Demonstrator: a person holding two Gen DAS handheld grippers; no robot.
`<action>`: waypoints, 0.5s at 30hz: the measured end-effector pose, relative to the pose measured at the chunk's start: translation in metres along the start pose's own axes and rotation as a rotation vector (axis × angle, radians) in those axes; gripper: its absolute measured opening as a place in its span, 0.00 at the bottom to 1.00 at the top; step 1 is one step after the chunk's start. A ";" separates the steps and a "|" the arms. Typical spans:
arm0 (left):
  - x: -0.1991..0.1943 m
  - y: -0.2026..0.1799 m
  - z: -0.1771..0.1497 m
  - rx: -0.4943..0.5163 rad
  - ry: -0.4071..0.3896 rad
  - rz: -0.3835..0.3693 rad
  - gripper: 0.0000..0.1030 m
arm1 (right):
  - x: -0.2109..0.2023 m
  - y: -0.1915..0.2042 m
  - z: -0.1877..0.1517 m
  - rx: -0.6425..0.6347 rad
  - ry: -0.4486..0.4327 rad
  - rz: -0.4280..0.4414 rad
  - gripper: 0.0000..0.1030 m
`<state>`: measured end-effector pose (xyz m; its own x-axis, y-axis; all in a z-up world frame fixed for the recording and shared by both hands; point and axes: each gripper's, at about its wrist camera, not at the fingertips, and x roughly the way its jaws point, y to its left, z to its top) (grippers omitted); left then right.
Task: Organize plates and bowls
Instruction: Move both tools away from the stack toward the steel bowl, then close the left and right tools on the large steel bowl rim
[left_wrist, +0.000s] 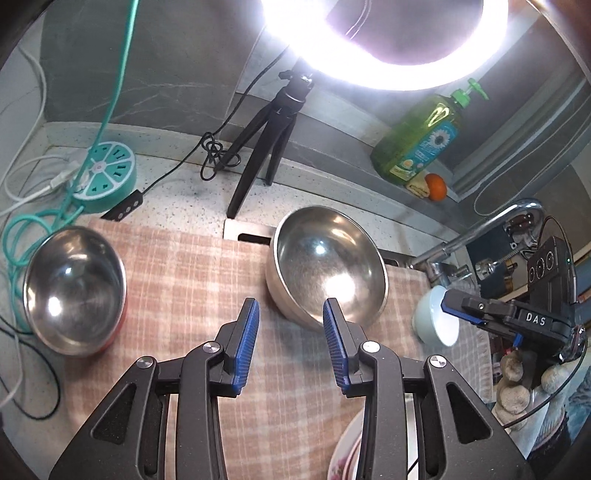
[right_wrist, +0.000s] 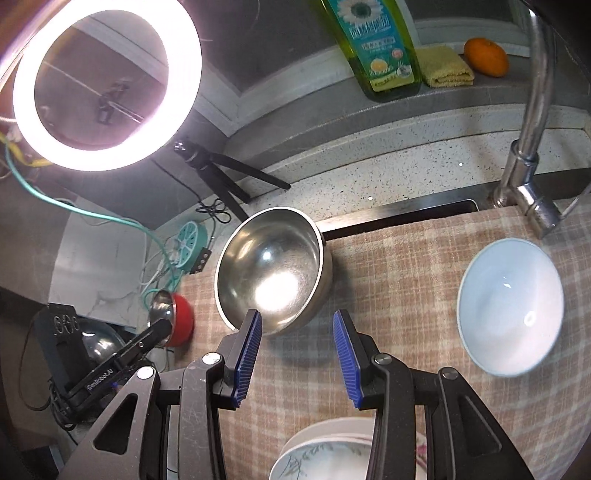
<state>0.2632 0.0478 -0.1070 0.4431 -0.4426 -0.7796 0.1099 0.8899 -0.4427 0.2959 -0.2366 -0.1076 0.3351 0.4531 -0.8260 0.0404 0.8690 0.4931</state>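
Left gripper (left_wrist: 290, 306) fingers spread, nothing between, above checked cloth (left_wrist: 184, 266). Right gripper (right_wrist: 297, 319) likewise spread, empty. Steel bowl (left_wrist: 327, 266) upright on the cloth just ahead, mouth up, round, no long axis. Red-sided steel bowl (left_wrist: 74, 288) at cloth's left edge, upright. White bowl (right_wrist: 511, 306) right, near faucet (right_wrist: 532, 147), mouth up. Patterned bowl in plate (right_wrist: 317, 458) under right gripper.

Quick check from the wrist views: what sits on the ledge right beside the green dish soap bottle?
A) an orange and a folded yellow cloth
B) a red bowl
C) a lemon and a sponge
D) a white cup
A: in the right wrist view the folded yellow cloth lies right of the green dish soap bottle, and the orange sits just beyond it on the same ledge.
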 end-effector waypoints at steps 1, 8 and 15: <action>0.005 0.001 0.003 -0.001 0.008 0.001 0.33 | 0.007 -0.002 0.003 0.007 0.008 -0.002 0.36; 0.036 0.010 0.020 -0.009 0.062 0.027 0.31 | 0.038 -0.010 0.022 0.031 0.030 -0.036 0.36; 0.055 0.011 0.026 0.001 0.091 0.041 0.31 | 0.057 -0.019 0.035 0.052 0.045 -0.045 0.31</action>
<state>0.3116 0.0359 -0.1428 0.3644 -0.4139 -0.8342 0.0945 0.9076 -0.4090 0.3469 -0.2342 -0.1551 0.2888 0.4237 -0.8585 0.1038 0.8776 0.4680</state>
